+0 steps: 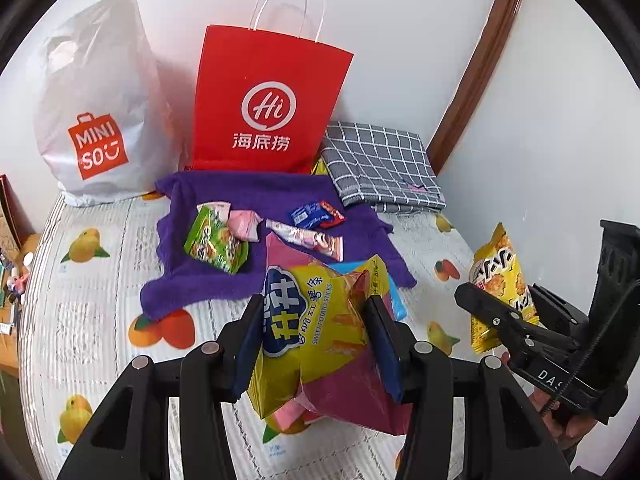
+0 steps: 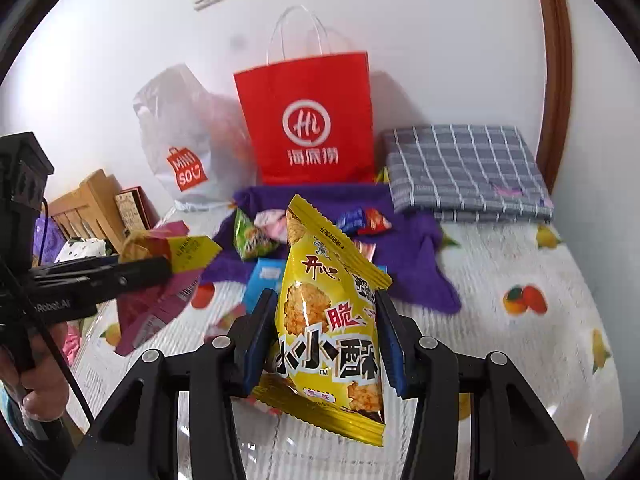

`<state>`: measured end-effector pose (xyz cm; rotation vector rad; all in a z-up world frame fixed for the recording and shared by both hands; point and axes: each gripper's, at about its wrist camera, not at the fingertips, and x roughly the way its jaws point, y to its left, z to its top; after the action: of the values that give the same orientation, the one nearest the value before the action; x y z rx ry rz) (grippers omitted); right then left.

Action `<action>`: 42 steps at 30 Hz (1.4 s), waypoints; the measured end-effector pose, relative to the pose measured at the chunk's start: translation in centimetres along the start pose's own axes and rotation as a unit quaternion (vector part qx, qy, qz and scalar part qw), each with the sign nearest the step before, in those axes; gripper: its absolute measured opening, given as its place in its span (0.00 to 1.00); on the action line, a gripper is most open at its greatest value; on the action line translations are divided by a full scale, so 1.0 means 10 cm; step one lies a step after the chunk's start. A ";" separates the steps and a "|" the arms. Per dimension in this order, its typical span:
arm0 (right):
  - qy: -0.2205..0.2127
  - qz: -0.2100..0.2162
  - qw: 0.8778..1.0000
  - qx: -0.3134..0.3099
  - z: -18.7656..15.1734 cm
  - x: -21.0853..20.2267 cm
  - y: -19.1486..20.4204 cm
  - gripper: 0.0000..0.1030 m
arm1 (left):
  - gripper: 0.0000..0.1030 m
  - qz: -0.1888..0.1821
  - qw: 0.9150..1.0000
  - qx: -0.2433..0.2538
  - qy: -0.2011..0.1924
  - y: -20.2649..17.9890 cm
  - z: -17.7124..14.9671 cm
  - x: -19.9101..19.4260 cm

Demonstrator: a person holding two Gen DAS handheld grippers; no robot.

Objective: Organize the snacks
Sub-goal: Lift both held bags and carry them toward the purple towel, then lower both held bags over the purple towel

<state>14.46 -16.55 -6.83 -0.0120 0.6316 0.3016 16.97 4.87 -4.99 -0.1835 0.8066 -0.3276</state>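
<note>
Your left gripper (image 1: 316,344) pinches the sweet potato sticks bag (image 1: 320,320), and your right gripper (image 2: 326,340) clamps the yellow crisp packet (image 2: 328,320); both hang clear above the near edge of the table (image 1: 100,280). Carry them level toward the red paper bag (image 1: 268,100) at the back edge. Its mouth is hidden, so probably approach from above. Squeeze no harder; the bags crush easily.
</note>
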 end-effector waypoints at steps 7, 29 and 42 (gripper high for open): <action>-0.012 -0.009 1.000 -0.010 0.25 0.08 -0.07 0.47 | 0.47 0.004 1.000 0.001 -0.004 -0.02 0.23 0.05; -0.031 0.010 0.999 -0.035 1.16 0.86 -0.04 0.47 | 0.47 0.018 0.999 -0.049 0.005 0.50 0.91 0.66; -0.022 0.017 0.999 -0.028 1.34 1.36 -0.22 0.47 | 0.47 0.034 0.996 -0.083 0.004 0.89 1.17 0.90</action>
<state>33.30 -13.57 -4.07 -0.0477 0.5798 0.3511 33.30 10.42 -5.62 -0.3089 0.8462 -0.1971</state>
